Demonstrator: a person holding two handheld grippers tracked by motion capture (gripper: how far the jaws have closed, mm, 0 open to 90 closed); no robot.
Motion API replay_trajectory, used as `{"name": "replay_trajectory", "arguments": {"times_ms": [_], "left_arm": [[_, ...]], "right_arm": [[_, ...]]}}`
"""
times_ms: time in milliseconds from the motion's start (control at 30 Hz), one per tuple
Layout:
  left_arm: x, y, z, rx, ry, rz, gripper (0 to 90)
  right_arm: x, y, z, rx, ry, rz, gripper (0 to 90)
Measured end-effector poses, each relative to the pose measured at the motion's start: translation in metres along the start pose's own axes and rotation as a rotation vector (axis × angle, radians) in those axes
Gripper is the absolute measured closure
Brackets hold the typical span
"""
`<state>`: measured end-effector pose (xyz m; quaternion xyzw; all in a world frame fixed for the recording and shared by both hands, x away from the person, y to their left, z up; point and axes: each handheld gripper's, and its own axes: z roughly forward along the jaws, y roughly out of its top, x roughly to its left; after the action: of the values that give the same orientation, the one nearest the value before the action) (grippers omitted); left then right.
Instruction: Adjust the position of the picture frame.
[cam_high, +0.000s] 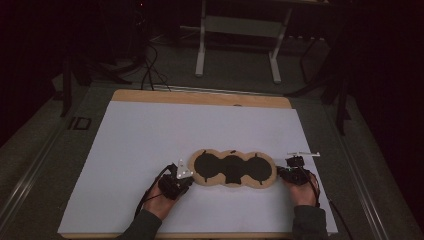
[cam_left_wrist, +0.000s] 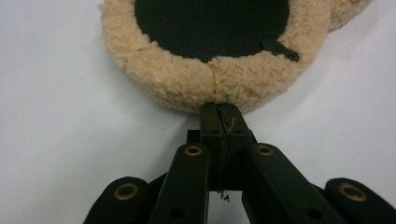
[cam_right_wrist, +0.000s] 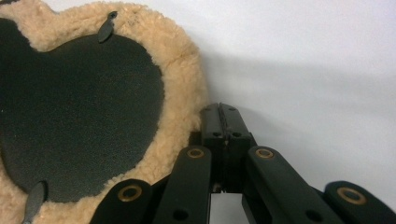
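A three-lobed tan fleece pad (cam_high: 232, 169) with black inner panels lies flat on the white sheet, near the front edge. My left gripper (cam_high: 187, 177) is at its left end, jaws shut. In the left gripper view the closed tips (cam_left_wrist: 219, 110) touch the fleece rim (cam_left_wrist: 187, 84); nothing shows between them. My right gripper (cam_high: 281, 173) is at the pad's right end, also shut. In the right gripper view its tips (cam_right_wrist: 223, 110) lie just beside the fleece rim (cam_right_wrist: 180, 93), over bare white sheet. Small black tabs (cam_right_wrist: 106, 28) stick out at the edge of the black panel.
The white sheet (cam_high: 150, 140) covers a wooden tabletop (cam_high: 200, 97). Behind the table, a white metal frame (cam_high: 240, 30) and cables (cam_high: 150, 70) stand on the dark floor. A person's hands and dark sleeves (cam_high: 305, 222) come in at the bottom edge.
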<state>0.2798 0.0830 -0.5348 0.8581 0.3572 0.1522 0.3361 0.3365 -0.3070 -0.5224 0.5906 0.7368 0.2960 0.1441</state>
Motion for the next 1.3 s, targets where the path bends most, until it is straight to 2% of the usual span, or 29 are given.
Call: {"name": "replay_trajectory", "arguments": {"times_ms": [233, 867, 1300], "left_arm": [[0.003, -0.001, 0.000, -0.002, 0.013, -0.013, 90.0], [0.014, -0.002, -0.002, 0.006, 0.065, -0.047, 90.0], [0.024, -0.005, -0.004, 0.007, 0.075, -0.072, 90.0]], "right_arm": [[0.002, 0.004, 0.004, 0.001, 0.010, 0.005, 90.0], [0.015, 0.019, 0.016, 0.009, 0.003, -0.018, 90.0], [0.022, 0.026, 0.024, 0.009, 0.020, -0.020, 90.0]]}}
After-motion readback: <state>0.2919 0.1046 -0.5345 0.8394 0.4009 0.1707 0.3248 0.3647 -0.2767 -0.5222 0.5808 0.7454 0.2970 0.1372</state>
